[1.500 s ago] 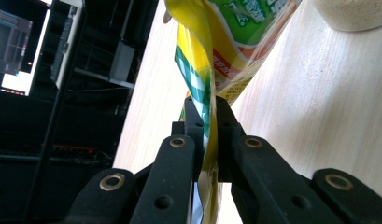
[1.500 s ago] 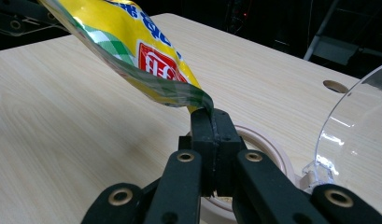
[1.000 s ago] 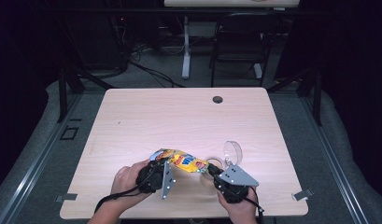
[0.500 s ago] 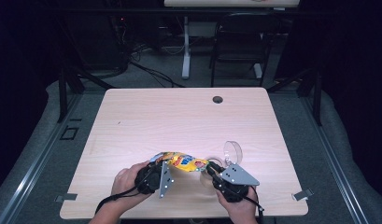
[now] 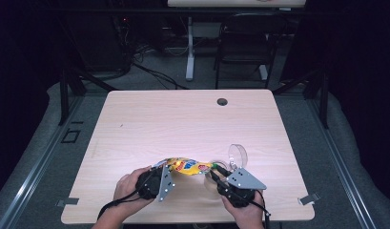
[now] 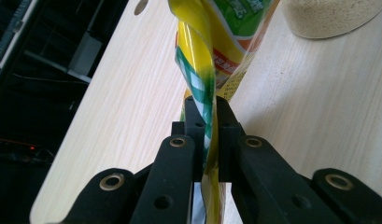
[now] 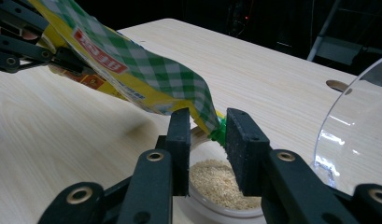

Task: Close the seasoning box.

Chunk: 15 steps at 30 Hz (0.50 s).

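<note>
The left gripper (image 5: 157,183) has its jaws clenched on one end of a yellow snack bag (image 6: 212,56); in the left gripper view the crimped, green-checked edge of the bag runs straight down between the two black jaws, pinched flat, and the rest of the bag rises ahead of them over the table (image 5: 183,124).

The right gripper (image 7: 208,140) meets the bag's other end. Its jaws have just been opening, and now they stand apart with the bag's green corner between them (nearer the jaw at the right of that view, whether it touches is hard to tell), so the bag is no longer squeezed on this side.

Just below and beyond the right jaws sits a small round bowl (image 7: 226,189) holding pale, fine grains, with the bag's tip hanging over its rim. To the right of those jaws stands a clear plastic lid (image 7: 354,135), upright on its edge, close beside the bowl.

In the high view the bag spans the gap between the two grippers.
</note>
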Each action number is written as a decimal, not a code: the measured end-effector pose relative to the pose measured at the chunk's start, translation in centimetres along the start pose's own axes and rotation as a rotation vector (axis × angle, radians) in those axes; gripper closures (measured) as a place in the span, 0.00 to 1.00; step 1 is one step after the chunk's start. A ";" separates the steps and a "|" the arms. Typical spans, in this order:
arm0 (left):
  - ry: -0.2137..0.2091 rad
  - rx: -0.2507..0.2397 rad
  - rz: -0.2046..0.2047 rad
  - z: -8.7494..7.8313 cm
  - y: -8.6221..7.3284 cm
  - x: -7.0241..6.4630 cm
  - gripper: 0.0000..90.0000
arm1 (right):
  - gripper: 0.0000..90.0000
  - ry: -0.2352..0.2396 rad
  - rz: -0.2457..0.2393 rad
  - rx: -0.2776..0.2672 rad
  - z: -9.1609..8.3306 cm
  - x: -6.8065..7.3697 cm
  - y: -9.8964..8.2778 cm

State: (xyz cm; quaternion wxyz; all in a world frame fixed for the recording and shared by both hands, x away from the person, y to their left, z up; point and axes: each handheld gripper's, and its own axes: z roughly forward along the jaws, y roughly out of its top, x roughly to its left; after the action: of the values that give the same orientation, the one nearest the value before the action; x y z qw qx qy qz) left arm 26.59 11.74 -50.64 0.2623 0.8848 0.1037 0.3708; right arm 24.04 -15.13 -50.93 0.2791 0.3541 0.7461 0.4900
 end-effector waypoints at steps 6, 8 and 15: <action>-0.026 -0.012 -0.020 0.3 -0.4 0.0 0.98 | 0.77 -0.003 0.005 0.009 0.1 -0.2 -0.2; -0.032 -0.014 -0.024 0.4 -0.5 0.0 0.98 | 0.77 0.000 0.005 0.013 0.1 -0.2 -0.2; -0.066 -0.023 -0.056 0.7 -0.9 0.0 0.98 | 0.76 -0.009 0.000 0.022 0.2 -0.1 -0.3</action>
State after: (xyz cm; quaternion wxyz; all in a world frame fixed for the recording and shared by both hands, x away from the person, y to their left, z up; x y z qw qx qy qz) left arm 27.04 12.21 -51.52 0.2861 0.8903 0.1154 0.3351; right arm 24.18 -15.20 -51.31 0.2786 0.3597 0.7500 0.4801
